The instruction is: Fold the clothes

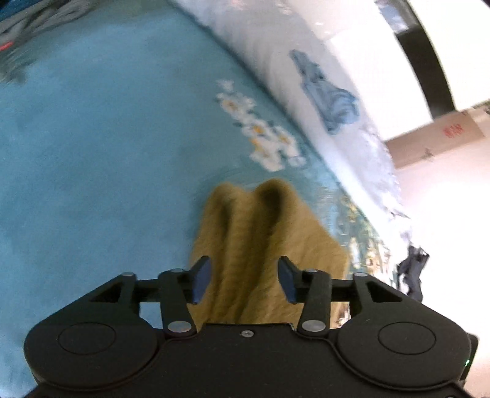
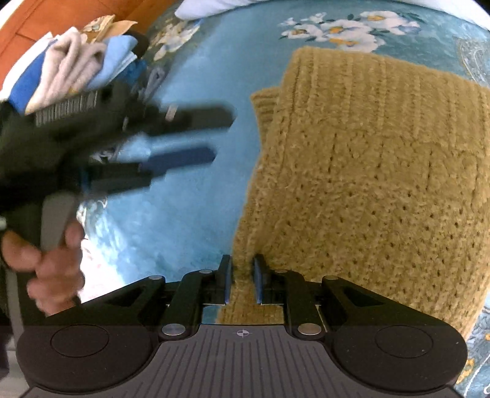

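A mustard knitted garment [image 2: 367, 168] lies folded on a blue flowered bedspread [image 2: 199, 76]. My right gripper [image 2: 242, 260] is shut on the garment's near left edge, with knit pinched between the blue pads. In the right wrist view my left gripper [image 2: 222, 136] hangs blurred over the bedspread to the garment's left, jaws apart and nothing between them, held by a person's hand [image 2: 52, 260]. In the left wrist view the left gripper [image 1: 245, 263] stands open above a bunched part of the garment [image 1: 260, 229], and its pads do not press on it.
A pile of folded clothes [image 2: 70, 70] in white, pink and blue sits at the far left by an orange wooden board [image 2: 46, 18]. White bedding with a blue print [image 1: 333, 101] borders the bedspread [image 1: 92, 153]. Grey clothing [image 1: 30, 18] lies at the far corner.
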`<state>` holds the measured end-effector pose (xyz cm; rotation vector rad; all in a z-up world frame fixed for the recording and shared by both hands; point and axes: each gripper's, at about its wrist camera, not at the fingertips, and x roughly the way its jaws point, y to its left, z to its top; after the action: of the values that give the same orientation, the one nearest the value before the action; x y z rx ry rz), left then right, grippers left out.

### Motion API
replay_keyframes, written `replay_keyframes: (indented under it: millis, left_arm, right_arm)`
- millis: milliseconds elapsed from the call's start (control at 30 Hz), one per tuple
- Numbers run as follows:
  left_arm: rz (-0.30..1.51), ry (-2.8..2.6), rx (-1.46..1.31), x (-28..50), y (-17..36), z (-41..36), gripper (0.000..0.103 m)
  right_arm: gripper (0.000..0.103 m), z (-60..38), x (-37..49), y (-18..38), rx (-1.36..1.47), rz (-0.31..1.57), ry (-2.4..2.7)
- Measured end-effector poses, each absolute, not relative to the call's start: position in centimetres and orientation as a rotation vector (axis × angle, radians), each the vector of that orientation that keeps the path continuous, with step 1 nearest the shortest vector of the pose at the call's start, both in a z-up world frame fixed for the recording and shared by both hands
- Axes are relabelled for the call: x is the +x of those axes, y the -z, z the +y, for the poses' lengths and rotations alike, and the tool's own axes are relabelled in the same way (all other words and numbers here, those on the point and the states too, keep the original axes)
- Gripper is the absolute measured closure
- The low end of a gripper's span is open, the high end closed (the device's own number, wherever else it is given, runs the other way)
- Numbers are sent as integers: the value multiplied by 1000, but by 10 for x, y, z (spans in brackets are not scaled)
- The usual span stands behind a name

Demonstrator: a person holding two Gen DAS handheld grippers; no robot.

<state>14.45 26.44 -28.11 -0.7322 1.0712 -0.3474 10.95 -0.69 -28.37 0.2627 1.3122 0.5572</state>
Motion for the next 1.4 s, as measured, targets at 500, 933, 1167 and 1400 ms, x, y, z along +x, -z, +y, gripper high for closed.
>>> replay_keyframes:
  millis: [500,933,1167,1400]
  left_arm:
    - [1097,448,-528,245,313,198,61]
    - [1005,288,-590,217,280,211,93]
    - [1073,243,-487,230,315,217,87]
    - [1098,285,-467,241,321,227,70]
  right_arm:
    - [90,-19,103,291,342,1336,-539]
    - [88,-17,92,286,312,1379,-578]
    - [88,-15,82,294,303,1395,-586]
    - [81,-10,75,289,248,1405,-601]
